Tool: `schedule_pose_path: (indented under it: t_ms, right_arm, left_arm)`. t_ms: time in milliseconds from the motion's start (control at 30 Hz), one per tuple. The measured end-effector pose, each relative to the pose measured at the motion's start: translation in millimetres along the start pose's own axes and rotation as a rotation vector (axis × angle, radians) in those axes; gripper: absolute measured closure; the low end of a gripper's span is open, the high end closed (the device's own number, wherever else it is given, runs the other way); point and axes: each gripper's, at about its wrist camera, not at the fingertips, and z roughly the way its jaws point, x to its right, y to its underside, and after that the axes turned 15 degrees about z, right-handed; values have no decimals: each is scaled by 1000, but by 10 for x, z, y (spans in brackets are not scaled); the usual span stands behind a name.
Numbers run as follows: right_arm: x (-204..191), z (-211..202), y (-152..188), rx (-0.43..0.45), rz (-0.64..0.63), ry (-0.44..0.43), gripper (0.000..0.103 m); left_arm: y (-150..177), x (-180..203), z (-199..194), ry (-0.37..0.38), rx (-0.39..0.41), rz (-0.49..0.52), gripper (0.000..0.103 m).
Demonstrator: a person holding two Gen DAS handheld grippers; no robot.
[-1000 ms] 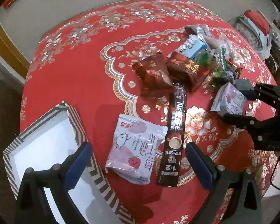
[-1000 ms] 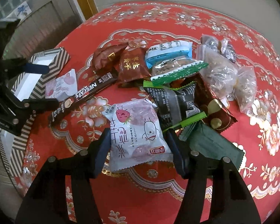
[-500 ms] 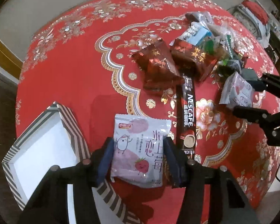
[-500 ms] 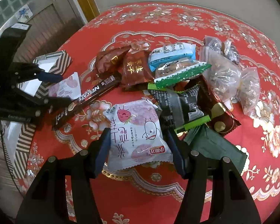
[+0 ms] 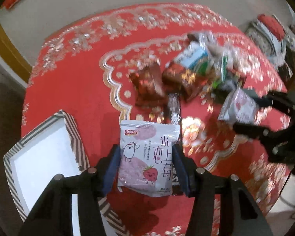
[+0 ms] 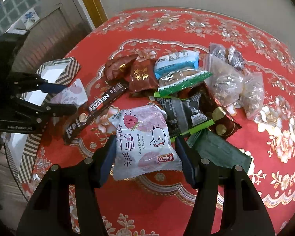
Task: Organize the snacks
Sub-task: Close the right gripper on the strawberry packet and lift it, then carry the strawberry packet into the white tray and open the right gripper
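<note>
My left gripper is shut on a white and pink strawberry snack packet and holds it just above the red tablecloth, right of the striped-rim white tray. In the right wrist view the left gripper shows at the left with that packet. My right gripper is shut on a second strawberry packet, its blue pads pressing both sides; in the left wrist view it is at the right edge.
A Nescafe stick lies between the two grippers. Behind it sit dark red packets, a blue packet, green-edged packets, clear bags and a dark green packet. The round table's edge runs close behind the tray.
My left gripper went from wide open over the first strawberry packet to shut on it, then lifted it; the stick stayed on the cloth. The right gripper kept its grip and barely moved.
</note>
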Motion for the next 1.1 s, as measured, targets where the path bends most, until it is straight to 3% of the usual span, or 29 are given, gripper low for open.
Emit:
schedule_pose_path:
  t_ms: [300, 567, 1100]
  right_arm:
    - [-86, -178, -72, 28, -34, -9, 43]
    - [-221, -234, -136, 36, -66, -23, 43]
    - [-924, -42, -267, 8, -183, -105, 43]
  left_arm:
    - [-98, 72, -198, -38, 67, -92, 47]
    - [-43, 20, -320, -101, 80, -145, 47]
    - [370, -540, -662, -215, 74, -269, 47]
